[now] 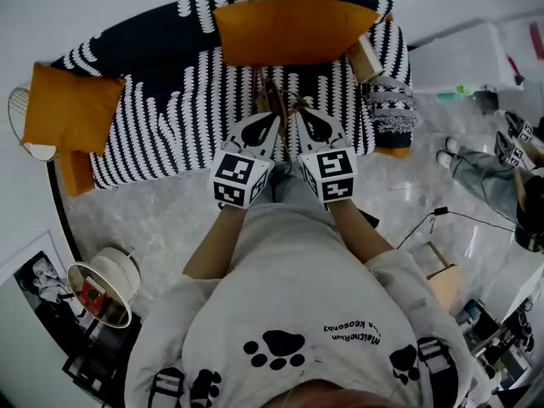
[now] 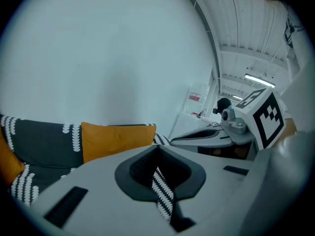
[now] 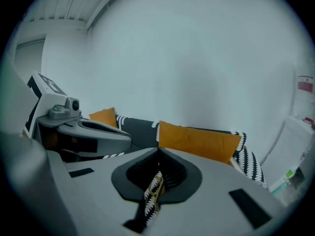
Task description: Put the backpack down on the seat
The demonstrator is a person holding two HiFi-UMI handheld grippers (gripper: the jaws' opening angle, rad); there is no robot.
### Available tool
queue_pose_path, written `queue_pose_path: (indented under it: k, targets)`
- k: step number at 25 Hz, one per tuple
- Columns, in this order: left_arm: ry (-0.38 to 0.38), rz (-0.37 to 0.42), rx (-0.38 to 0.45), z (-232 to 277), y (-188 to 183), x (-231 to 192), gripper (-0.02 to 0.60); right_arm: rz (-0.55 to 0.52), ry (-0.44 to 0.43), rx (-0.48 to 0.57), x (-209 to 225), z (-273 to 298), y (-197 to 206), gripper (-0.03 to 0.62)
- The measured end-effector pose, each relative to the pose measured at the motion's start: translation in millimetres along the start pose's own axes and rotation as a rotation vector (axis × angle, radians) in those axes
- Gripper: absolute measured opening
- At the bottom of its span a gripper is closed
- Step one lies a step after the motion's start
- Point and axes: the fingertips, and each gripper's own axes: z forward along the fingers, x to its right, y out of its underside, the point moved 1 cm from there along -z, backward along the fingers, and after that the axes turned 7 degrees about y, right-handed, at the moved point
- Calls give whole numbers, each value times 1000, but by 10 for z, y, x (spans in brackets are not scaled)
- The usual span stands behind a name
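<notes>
**Both claws shut, side by side over the sofa seat**

The left gripper point(image 2: 157, 148) has its two jaws pressed together at the tips. A narrow slit stays behind them, and in it shows a black-and-white patterned strip point(image 2: 163, 191). The right gripper point(image 3: 158, 151) is closed the same way, and its slit shows a brownish, patterned strip point(image 3: 153, 191). Neither gripper view settles whether these strips are pinched or only seen through the gap.

In the head view the two claws sit just beside each other. Both point away from the person and tilt downward, with their tips near one another. Each marker cube point(image 1: 240, 179) faces up toward the camera. Bare forearms point(image 1: 208, 249) reach forward from short sleeves and converge, so the hands are close together at the sofa's front edge.

Right at the tips are the brown backpack straps point(image 1: 270, 99), over the middle of the sofa seat point(image 1: 187, 117). They are just in front of the long orange cushion point(image 1: 293, 28) that leans on the backrest. The body of the pack cannot be told apart from the striped black-and-white cover.

A second orange cushion point(image 1: 72, 109) rests at the sofa's left end, well apart from the hands.
</notes>
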Motion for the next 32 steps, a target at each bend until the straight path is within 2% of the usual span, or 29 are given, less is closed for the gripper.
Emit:
queue_pose_path:
  k: [10, 17, 25, 32]
  targets:
    - [-17, 56, 120, -395, -526, 401, 20, -2, 9, 123, -53, -617, -439, 32]
    - [-58, 118, 199, -677, -839, 622, 20, -12, -6, 223, -236, -964, -661, 32]
    - [-95, 194, 261, -866, -879, 786, 20, -52, 5, 348, -335, -1244, -807, 32]
    - [-84, 169, 257, -851, -721, 812, 20, -45, -21, 354, -370, -1260, -695, 32]
